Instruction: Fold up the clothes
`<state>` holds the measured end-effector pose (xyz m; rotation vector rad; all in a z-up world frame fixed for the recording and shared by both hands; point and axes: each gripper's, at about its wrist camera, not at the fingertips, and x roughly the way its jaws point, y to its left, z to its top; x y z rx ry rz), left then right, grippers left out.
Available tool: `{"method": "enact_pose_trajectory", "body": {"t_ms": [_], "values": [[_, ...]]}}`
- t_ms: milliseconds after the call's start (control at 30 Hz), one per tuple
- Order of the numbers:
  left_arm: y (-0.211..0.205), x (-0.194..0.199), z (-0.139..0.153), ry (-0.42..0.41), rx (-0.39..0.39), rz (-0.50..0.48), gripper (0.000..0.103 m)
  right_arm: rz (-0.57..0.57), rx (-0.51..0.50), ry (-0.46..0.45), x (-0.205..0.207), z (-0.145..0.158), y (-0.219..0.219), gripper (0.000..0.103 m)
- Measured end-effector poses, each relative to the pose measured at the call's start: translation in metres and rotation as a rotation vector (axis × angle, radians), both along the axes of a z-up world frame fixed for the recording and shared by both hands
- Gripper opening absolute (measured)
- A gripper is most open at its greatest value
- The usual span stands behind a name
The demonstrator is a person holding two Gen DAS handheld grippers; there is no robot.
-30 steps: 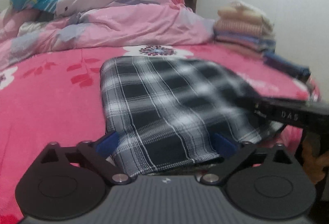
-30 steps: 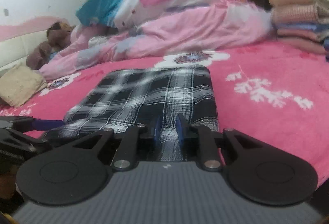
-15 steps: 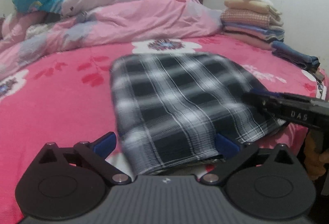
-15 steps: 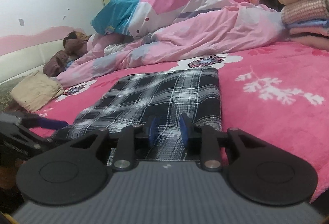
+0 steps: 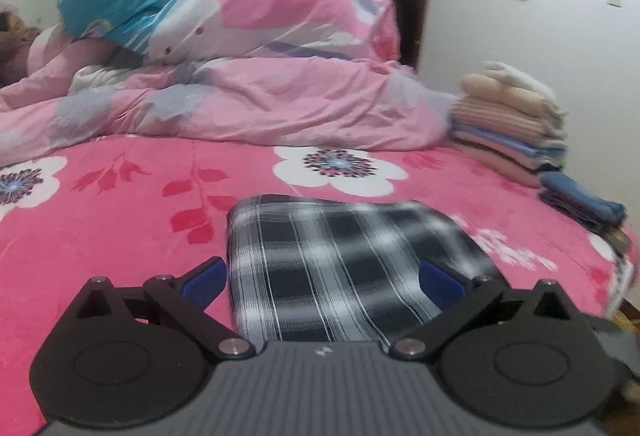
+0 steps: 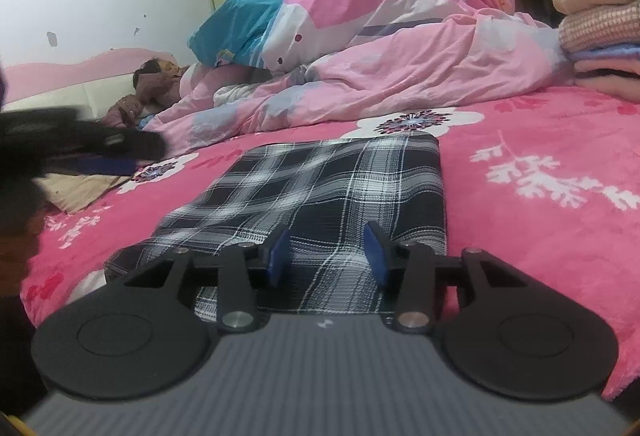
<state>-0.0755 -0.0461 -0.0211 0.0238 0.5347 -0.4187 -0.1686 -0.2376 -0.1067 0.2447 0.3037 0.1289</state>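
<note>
Lying flat in the lower middle of both views, the folded plaid shirt (image 6: 320, 196) rests on our pink bedsheet (image 6: 540, 236). Our right gripper (image 6: 326, 256) hangs over the shirt's near edge; its jaws have just been opening and now stand apart, the blue pads (image 6: 376, 256) clear of the cloth below them. Our left gripper (image 5: 322, 280) is spread wide at the bottom of its view, the shirt showing between its fingers, nothing pinched. In the right view that gripper shows blurred at the left edge (image 6: 100, 152). Behind the shirt a pink quilt (image 5: 260, 88) is heaped across the upper middle, a teal pillow (image 5: 120, 8) at upper left. A stack of folded clothes (image 5: 512, 124) sits at the right.
</note>
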Motion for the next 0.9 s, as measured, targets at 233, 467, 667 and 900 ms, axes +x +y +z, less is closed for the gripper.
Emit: {"method": "enact_pose_trajectory", "body": {"t_ms": [233,467,667,900], "values": [[-0.012,0.024,-0.047,0.15,0.096,0.078,0.102,0.001,0.009,-0.002,0.0,0.0,-0.001,0.04],[-0.003,0.024,-0.05,0.174,0.057,0.078,0.103,0.001,0.019,-0.006,0.0,0.0,-0.002,0.04],[-0.004,0.025,-0.051,0.168,0.053,0.079,0.103,0.001,0.023,-0.007,0.0,-0.001,-0.002,0.04],[-0.003,0.025,-0.052,0.167,0.05,0.079,0.103,0.0,0.025,-0.008,-0.001,-0.001,-0.002,0.04]]}}
